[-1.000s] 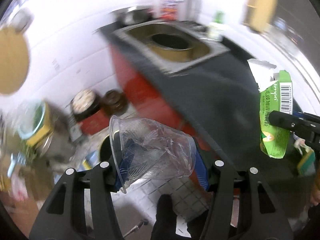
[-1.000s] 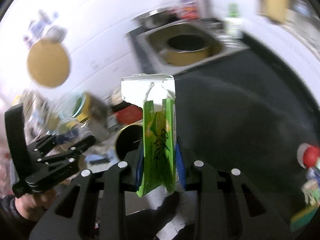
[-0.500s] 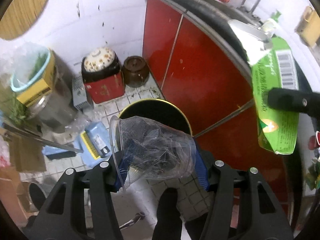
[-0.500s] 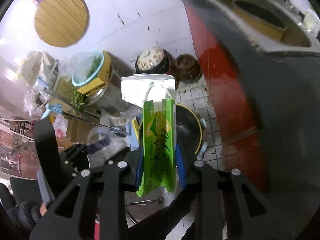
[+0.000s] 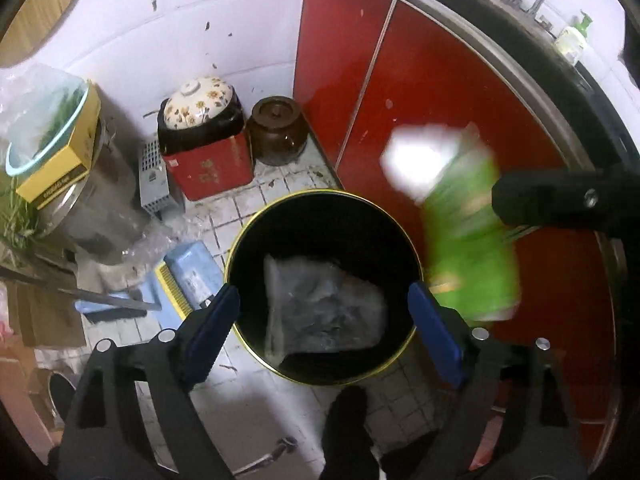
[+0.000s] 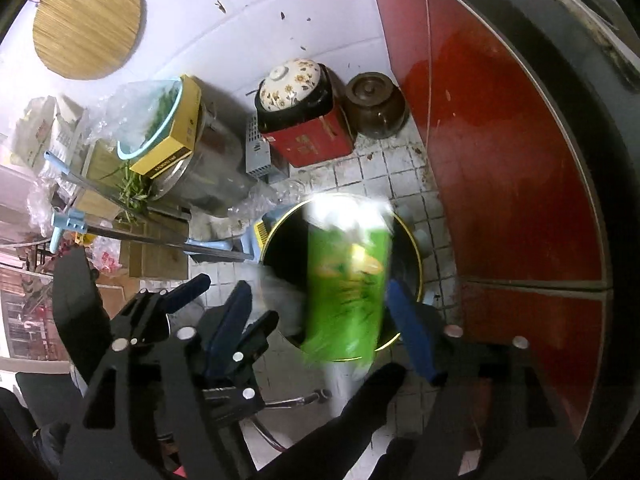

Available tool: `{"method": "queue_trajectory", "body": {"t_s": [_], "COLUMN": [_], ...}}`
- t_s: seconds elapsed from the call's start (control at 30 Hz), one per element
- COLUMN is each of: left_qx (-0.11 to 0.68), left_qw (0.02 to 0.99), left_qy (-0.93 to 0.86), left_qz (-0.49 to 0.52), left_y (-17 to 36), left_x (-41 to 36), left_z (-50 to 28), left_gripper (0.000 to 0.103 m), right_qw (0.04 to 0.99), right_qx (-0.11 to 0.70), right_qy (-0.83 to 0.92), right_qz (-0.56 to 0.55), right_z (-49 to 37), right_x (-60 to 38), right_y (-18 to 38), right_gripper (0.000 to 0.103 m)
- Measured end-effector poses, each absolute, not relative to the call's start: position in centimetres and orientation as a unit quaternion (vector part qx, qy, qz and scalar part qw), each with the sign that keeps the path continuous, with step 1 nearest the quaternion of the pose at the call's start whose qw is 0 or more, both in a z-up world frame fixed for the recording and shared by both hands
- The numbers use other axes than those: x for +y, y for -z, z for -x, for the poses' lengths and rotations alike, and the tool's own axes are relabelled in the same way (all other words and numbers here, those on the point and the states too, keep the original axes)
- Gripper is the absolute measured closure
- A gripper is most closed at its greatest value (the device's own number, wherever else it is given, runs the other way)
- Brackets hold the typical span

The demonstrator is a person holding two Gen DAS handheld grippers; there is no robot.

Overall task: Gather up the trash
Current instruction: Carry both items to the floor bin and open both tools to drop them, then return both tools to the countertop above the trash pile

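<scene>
White floor tiles (image 5: 248, 208), stained and gritty, are spreading under both grippers, with a red cabinet (image 5: 440, 92) curving along the right side.

Nearest the left wrist camera, the left gripper (image 5: 324, 312) is pointing steeply down over a black bin (image 5: 320, 200) with a yellow rim. Its jaws are opening and standing wide, the blue pads touching nothing. Between them, already clear of the pads, a crumpled clear cup (image 5: 320, 308) is showing against the dark inside of the bin; blur is leaving it unclear whether the cup is resting on the bottom.

The right gripper (image 6: 320, 320) is also aiming down at the bin (image 6: 280, 240), and its jaws are opening too. A green carton (image 6: 346, 280) with a torn white top is sitting between the pads, smeared by motion, so its print is unreadable and contact with the pads cannot be judged; it is appearing loose. From the left wrist view the carton (image 5: 468, 240) is hanging beside the bin's right rim, partly behind one black finger (image 5: 560, 200) of the right gripper.

Farther off, a brown jar (image 5: 278, 130) and a flowered lid (image 5: 198, 102) on a red box (image 5: 212, 168) are standing against the white wall. A dark shoe tip is cut off at the bottom edge.
</scene>
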State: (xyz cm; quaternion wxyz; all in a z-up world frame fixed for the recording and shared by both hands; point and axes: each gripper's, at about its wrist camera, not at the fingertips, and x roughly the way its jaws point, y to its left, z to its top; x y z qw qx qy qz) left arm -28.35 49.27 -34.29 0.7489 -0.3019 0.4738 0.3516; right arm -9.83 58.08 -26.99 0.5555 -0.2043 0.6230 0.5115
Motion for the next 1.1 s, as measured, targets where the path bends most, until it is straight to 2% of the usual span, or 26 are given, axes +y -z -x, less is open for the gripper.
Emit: {"method": "queue_trajectory", "body": {"t_s": [0.27, 0.37, 0.43, 0.5, 0.6, 0.83, 1.1], "left_qx": [0.469, 0.47, 0.471, 0.471, 0.465, 0.451, 0.439], "left_qw": [0.756, 0.762, 0.772, 0.788, 0.814, 0.876, 0.897], "left_qy": [-0.351, -0.348, -0.34, -0.323, -0.291, -0.128, 0.05], "left_qz": [0.293, 0.279, 0.258, 0.229, 0.192, 0.113, 0.03], "left_y": [31.4, 28.7, 26.1, 23.1, 19.2, 11.3, 8.0], "left_x": [48.8, 47.7, 46.3, 44.4, 41.4, 29.9, 13.6], "left_z": [29.3, 29.1, 28.1, 26.3, 23.1, 10.8, -0.3], "left_gripper": [0.019, 0.019, 0.019, 0.017, 0.007, 0.007, 0.007], "right_qw": [0.574, 0.594, 0.61, 0.638, 0.683, 0.797, 0.863], "right_qx": [0.62, 0.612, 0.604, 0.594, 0.577, 0.534, 0.499], "right_qy": [-0.502, -0.493, -0.488, -0.473, -0.436, -0.278, -0.074], "right_qz": [0.184, 0.171, 0.158, 0.132, 0.102, 0.042, -0.035], "right_z": [7.8, 6.6, 5.5, 3.9, 1.6, -3.0, -3.8], "right_x": [55.2, 52.1, 49.8, 45.9, 39.3, 20.0, -1.4], "right_y": [24.2, 21.2, 19.0, 15.8, 11.7, 5.2, 1.1], "right_gripper": [0.03, 0.029, 0.024, 0.02, 0.014, 0.013, 0.013]}}
